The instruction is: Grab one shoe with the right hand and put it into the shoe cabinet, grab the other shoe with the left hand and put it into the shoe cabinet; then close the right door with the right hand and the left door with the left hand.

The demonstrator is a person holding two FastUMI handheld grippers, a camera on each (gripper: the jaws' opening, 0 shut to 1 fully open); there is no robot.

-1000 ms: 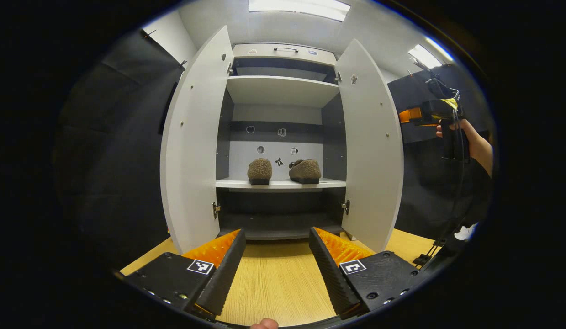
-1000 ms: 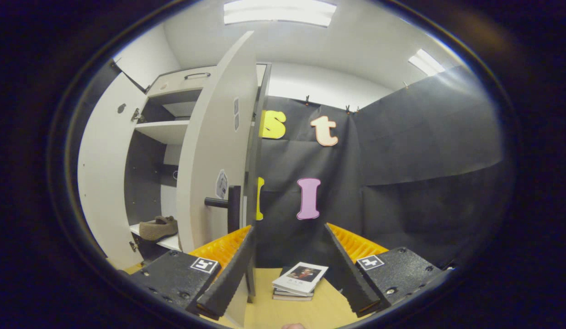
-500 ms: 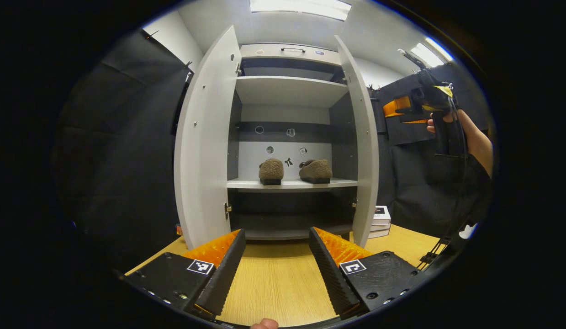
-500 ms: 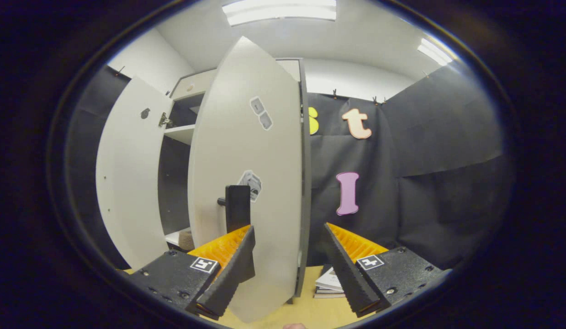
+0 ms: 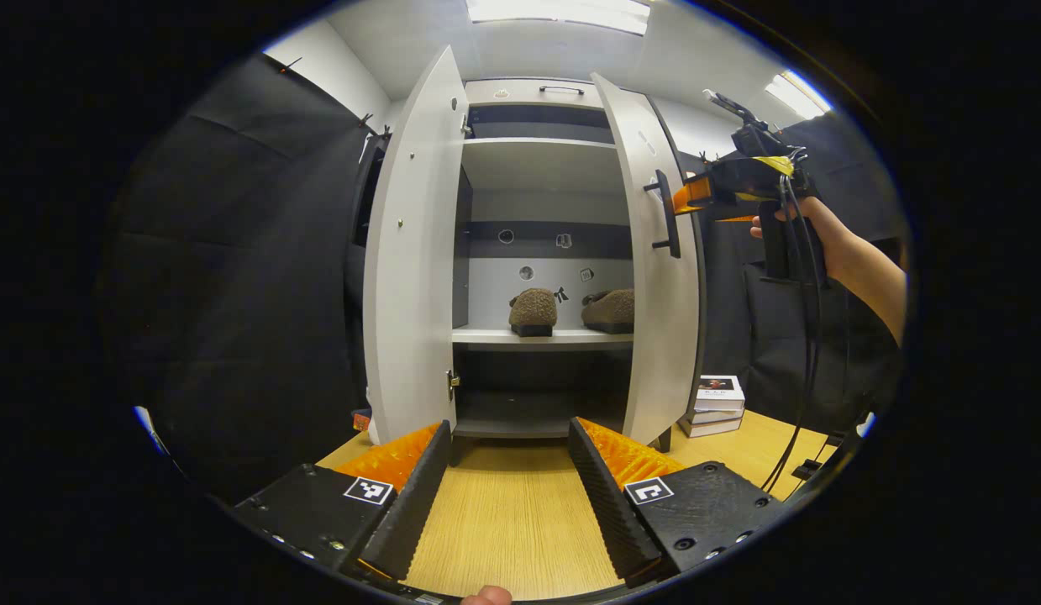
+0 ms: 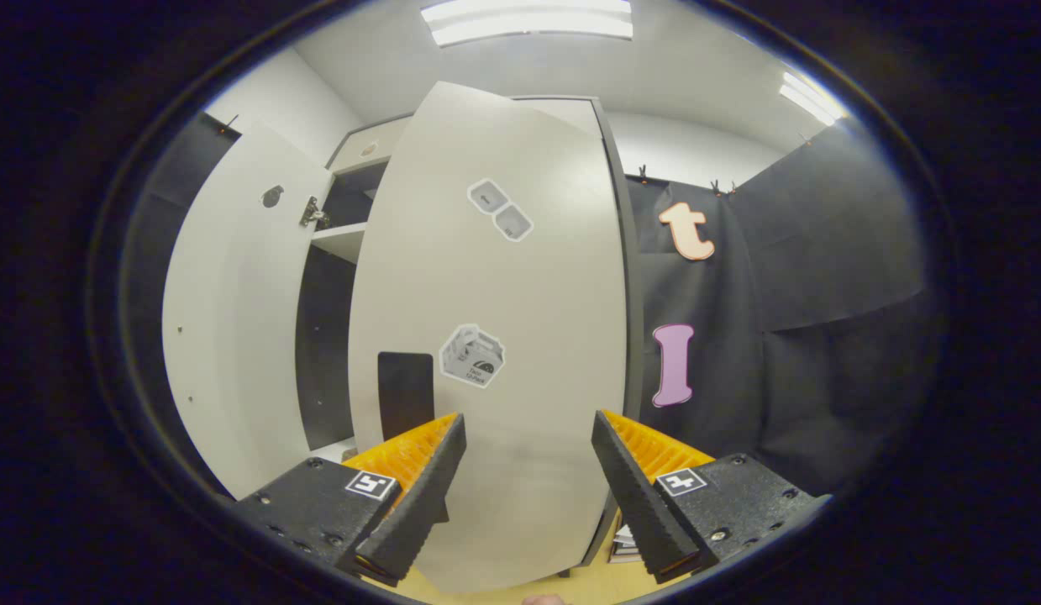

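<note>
Two brown fuzzy shoes [image 5: 533, 310] [image 5: 608, 309] sit side by side on the middle shelf of the white shoe cabinet [image 5: 541, 172]. The cabinet's right door [image 5: 659, 286] [image 6: 503, 353] stands half swung in, and its black handle [image 5: 670, 214] [image 6: 405, 393] sticks out. My right gripper [image 5: 688, 195] [image 6: 528, 470] is open, its fingertips against the door's outer face next to the handle. The left door [image 5: 411, 252] [image 6: 234, 328] stands wide open. My left gripper [image 5: 507, 479] hangs open over the wooden table, well in front of the cabinet, holding nothing.
A small stack of books [image 5: 713, 405] lies on the wooden table [image 5: 503, 521] to the right of the cabinet. Black cloth walls close in both sides. A person's hand and forearm [image 5: 856, 260] hold the right gripper, with a cable hanging below.
The right door has swung from wide open to half shut, with my right gripper following its outer face. The left gripper view has shifted slightly; the shoes have not moved.
</note>
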